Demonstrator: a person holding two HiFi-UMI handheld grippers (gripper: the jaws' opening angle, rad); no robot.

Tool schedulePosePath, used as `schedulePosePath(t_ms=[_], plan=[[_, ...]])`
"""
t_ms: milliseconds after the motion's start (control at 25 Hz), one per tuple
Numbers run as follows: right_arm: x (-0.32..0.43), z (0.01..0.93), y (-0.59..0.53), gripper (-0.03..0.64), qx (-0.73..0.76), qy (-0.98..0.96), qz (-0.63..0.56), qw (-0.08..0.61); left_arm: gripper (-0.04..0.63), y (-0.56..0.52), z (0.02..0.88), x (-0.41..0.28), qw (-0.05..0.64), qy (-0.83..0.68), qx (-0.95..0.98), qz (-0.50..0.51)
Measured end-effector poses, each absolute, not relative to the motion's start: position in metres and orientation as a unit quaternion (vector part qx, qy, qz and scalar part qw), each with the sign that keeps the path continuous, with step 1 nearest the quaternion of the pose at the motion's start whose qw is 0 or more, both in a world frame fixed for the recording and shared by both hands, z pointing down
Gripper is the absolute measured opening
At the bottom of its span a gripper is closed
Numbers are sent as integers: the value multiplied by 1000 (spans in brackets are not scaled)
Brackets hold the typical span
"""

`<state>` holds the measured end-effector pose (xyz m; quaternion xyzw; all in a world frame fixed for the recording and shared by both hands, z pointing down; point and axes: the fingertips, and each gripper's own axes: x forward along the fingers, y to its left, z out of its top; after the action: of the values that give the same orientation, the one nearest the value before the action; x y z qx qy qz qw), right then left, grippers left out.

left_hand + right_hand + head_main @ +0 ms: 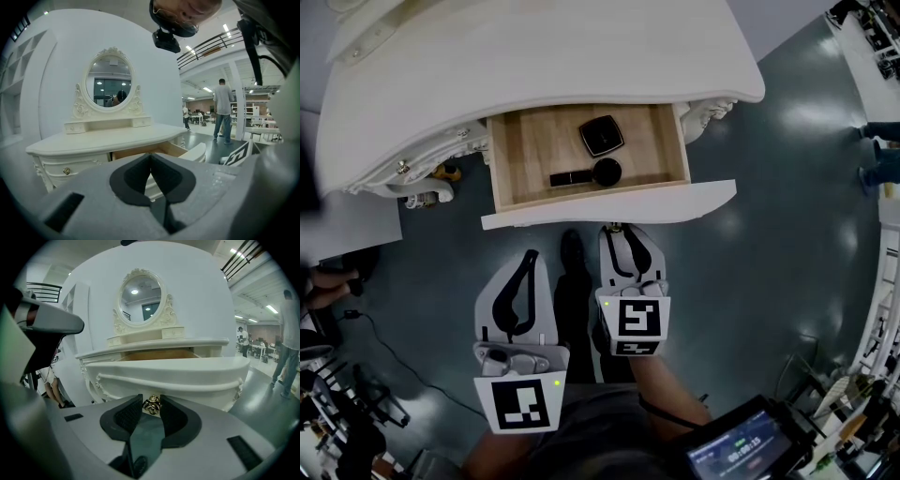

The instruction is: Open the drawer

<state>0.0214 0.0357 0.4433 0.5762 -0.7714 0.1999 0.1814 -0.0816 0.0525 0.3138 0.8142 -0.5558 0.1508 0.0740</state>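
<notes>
One drawer point(534, 141) already well out

Head view: it stands out of the white surface point(534, 56), compact point(601, 136) inside; right tongs point(617, 229) at its front. Left gripper view: left tongs point(150, 155) pressed together, empty. Right gripper view alone shows the brass knob point(151, 405) pinched by the right tongs. Likely best: pull straight, level, pinch firm.

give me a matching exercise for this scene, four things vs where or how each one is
Things:
1. small brass drawer knob
2. black square compact case
3. oval white-framed mirror
4. left gripper

Places or states:
a. standing on top of the white dressing table
b. jaws together, nothing held
c. lying in the open wooden drawer
d. clamped by the right gripper

Pairs: 1-d, 2-c, 3-a, 4-b
</notes>
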Motion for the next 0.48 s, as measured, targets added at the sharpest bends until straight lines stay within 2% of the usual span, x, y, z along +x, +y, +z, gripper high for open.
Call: schedulePosePath(t_ms=[480], plan=[[22, 447, 50, 117, 574, -773, 200, 180, 15, 62, 315, -74, 70, -551, 817, 153]])
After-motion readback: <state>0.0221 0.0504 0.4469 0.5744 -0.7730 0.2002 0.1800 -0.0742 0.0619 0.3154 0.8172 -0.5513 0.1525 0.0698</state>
